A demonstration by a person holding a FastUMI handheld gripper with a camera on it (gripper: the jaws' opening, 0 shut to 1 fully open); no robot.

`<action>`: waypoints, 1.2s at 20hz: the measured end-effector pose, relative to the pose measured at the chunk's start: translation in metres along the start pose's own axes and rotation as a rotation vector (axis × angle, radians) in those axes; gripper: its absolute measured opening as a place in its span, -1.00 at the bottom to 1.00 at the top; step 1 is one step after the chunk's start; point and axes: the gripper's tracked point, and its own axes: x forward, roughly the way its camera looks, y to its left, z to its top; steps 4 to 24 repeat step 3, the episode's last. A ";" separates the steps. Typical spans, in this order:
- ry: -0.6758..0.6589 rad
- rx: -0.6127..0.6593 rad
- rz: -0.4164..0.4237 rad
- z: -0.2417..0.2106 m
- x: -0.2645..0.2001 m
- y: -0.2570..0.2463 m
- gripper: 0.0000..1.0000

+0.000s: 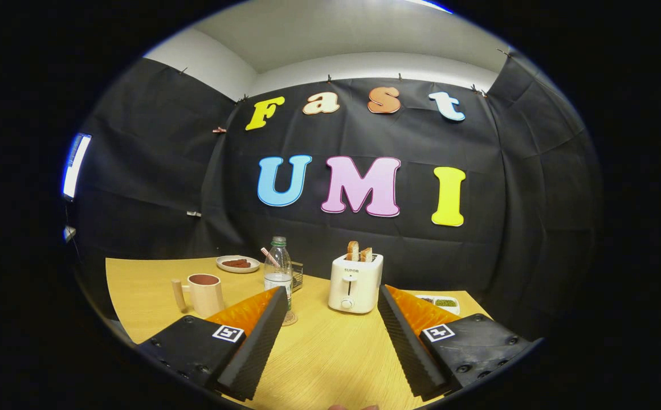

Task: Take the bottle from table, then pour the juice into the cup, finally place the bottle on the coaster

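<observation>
Since your gripper [330, 336] hangs over the near part of the table [319, 359] with its two fingers spread wide and nothing between them, you hold nothing at this moment. The bottle [278, 267] stands upright beyond the left finger's tip [265, 324], and its base looks to sit on the round coaster [290, 319] that peeks out beside that finger, though the finger hides most of the contact. It is clear plastic, with only a low level of pale liquid in it, and I cannot tell whether a cap is on. The cup [206, 293] stands just to the left of the bottle, near it but apart, its mouth up and its handle turned away from the bottle; that leaves the side facing the bottle free for a pour.

A white toaster [356, 283] with two slices of bread stands straight ahead between your fingers, well beyond them, and a small plate [238, 263] of dark food lies farther back behind the cup. A dish [441, 303] with green contents sits past the right finger.

Judging by the bottle's place on the coaster, the task is either not begun or already finished; the cup's contents are too small to read. If you are starting, the wide opening suits the bottle's body, so swing left and clear of the toaster.
</observation>
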 end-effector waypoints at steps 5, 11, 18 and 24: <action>0.003 -0.004 -0.011 0.001 -0.002 -0.003 0.94; 0.003 -0.004 -0.011 0.001 -0.002 -0.003 0.94; 0.003 -0.004 -0.011 0.001 -0.002 -0.003 0.94; 0.003 -0.004 -0.011 0.001 -0.002 -0.003 0.94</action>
